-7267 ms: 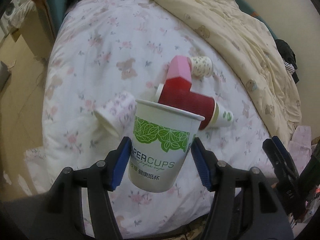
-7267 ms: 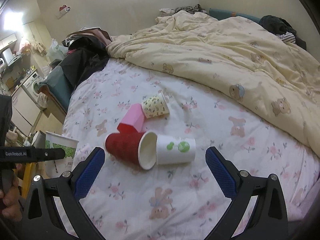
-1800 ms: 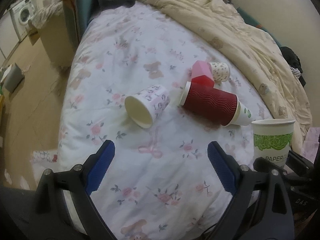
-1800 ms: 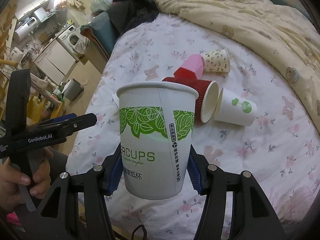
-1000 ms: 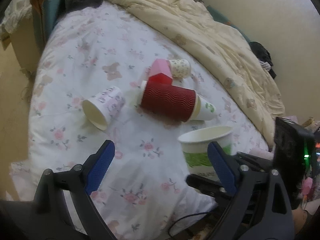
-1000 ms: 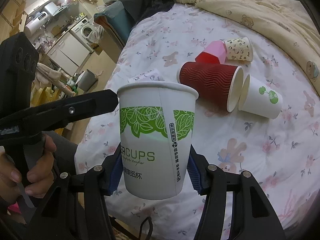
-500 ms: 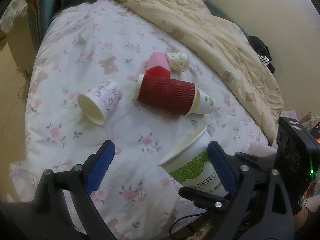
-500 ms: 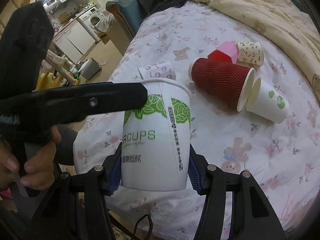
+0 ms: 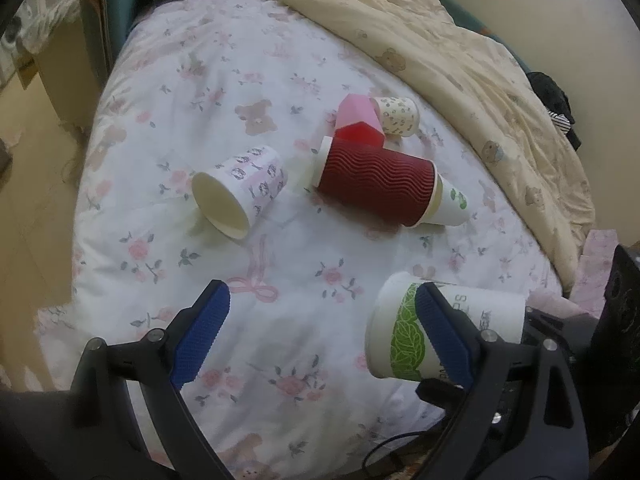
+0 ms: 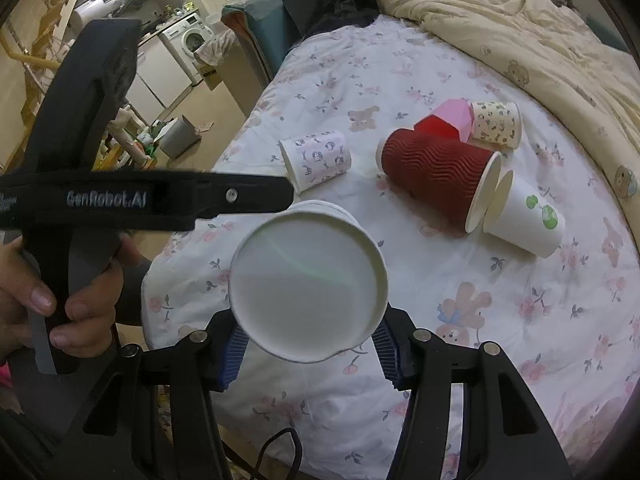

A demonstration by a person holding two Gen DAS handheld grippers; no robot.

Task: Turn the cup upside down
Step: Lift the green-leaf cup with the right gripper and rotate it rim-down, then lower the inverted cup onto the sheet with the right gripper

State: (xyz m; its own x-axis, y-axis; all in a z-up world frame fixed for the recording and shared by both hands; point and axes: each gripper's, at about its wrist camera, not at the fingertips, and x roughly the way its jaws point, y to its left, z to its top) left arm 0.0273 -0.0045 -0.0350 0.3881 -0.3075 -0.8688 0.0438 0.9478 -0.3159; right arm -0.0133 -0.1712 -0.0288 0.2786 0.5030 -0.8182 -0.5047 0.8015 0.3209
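The white paper cup with green leaf print (image 9: 404, 340) is tipped onto its side in my right gripper (image 10: 310, 350), which is shut on it. In the right wrist view I see its round white base (image 10: 308, 292) facing the camera, held above the floral bedsheet. In the left wrist view its rim points left, partly behind my left gripper's right finger. My left gripper (image 9: 320, 340) is open and empty, just left of the cup.
Several cups lie on the bed (image 9: 200, 80): a patterned white one (image 9: 240, 192), a red ribbed one (image 9: 376, 184), a green-dot one (image 9: 452, 204), a spotted one (image 9: 396, 116), and a pink-red box (image 9: 356, 120). A cream duvet (image 9: 460, 60) lies at right.
My right gripper has rolled the cup from upright, through a tilt, onto its side, so its base now faces the right camera. The left gripper stays open.
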